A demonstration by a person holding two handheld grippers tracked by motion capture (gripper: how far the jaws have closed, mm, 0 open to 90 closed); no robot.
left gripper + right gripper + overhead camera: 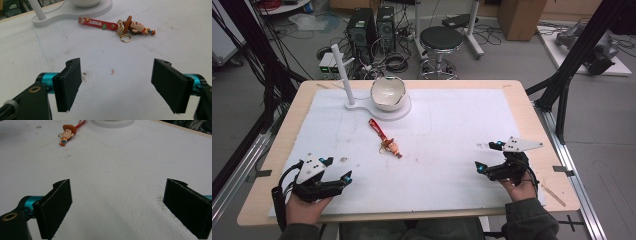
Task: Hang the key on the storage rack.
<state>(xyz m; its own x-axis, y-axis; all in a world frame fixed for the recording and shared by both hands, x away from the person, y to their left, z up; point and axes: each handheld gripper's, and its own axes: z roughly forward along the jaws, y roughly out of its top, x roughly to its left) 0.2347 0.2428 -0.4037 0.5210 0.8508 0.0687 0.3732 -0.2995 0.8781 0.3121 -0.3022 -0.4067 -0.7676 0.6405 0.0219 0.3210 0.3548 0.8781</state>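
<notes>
A keychain (pixel 386 139) lies flat on the white mat near the table's middle: a red strap (pixel 97 24), a gold ring and a small cowboy figure (pixel 135 27) with a brown hat (pixel 67 132). My left gripper (pixel 337 169) rests at the front left, open, with nothing between its jaws (pixel 117 87). My right gripper (pixel 490 156) rests at the front right, also open and empty (pixel 117 207). Both sit well short of the keychain.
A white bowl (pixel 387 93) sits on a white stand base (pixel 398 112) with an upright post (pixel 341 72) at the back of the mat. Beyond the table stand a black stool (pixel 440 42), computer towers and cables on the floor.
</notes>
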